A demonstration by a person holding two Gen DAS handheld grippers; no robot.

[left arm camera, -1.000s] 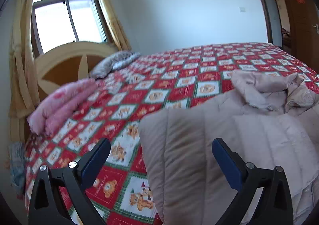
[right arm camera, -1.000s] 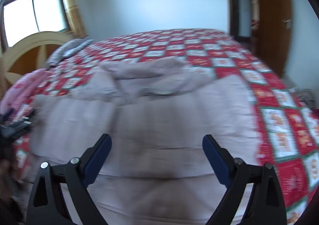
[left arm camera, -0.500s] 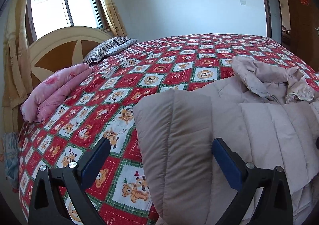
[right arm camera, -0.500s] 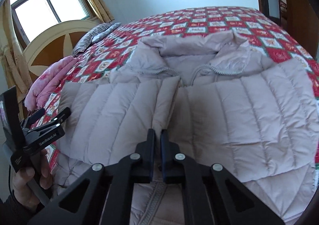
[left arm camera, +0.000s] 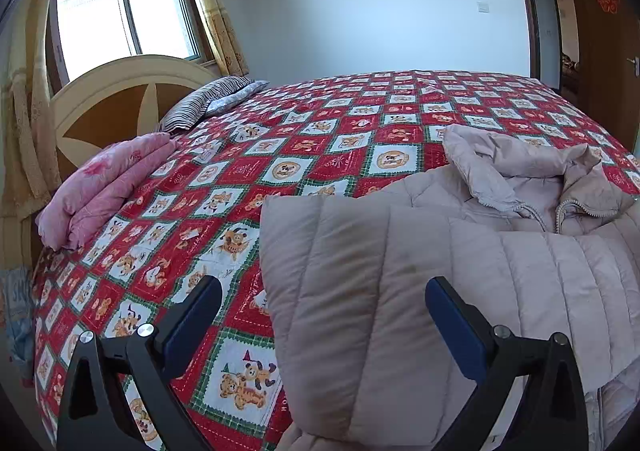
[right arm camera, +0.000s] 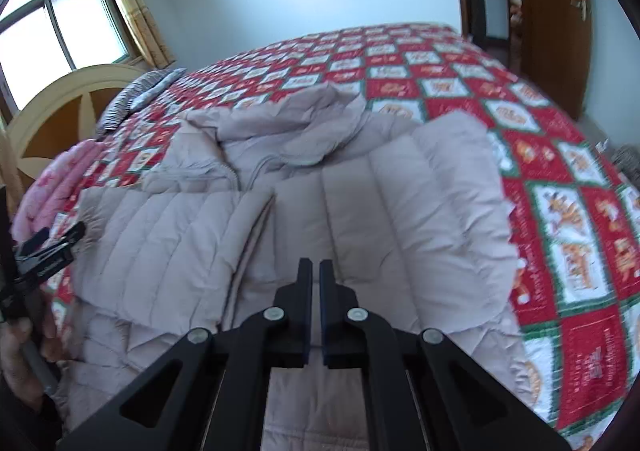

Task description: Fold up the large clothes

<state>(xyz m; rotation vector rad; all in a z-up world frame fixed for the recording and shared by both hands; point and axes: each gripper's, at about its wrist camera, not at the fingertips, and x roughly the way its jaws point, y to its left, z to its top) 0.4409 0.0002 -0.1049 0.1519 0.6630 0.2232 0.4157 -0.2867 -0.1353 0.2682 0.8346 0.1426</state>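
Observation:
A large beige quilted puffer jacket [left arm camera: 440, 259] lies on the bed, front up, hood toward the far side; it also shows in the right wrist view [right arm camera: 360, 191]. Both sleeves are folded across its front. My left gripper [left arm camera: 324, 303] is open and empty above the folded left sleeve. My right gripper [right arm camera: 315, 275] is shut with nothing between its fingers, held over the jacket's middle. The left gripper also shows at the left edge of the right wrist view [right arm camera: 48, 247].
The bed has a red patchwork cartoon quilt [left arm camera: 320, 139]. A folded pink blanket [left arm camera: 104, 187] and a striped pillow [left arm camera: 208, 99] lie by the headboard [left arm camera: 120, 99]. A wooden door [right arm camera: 552, 11] stands at the right.
My right gripper closed from wide open a second ago and has since shifted right and tilted over the jacket. My left gripper stays open and has barely moved.

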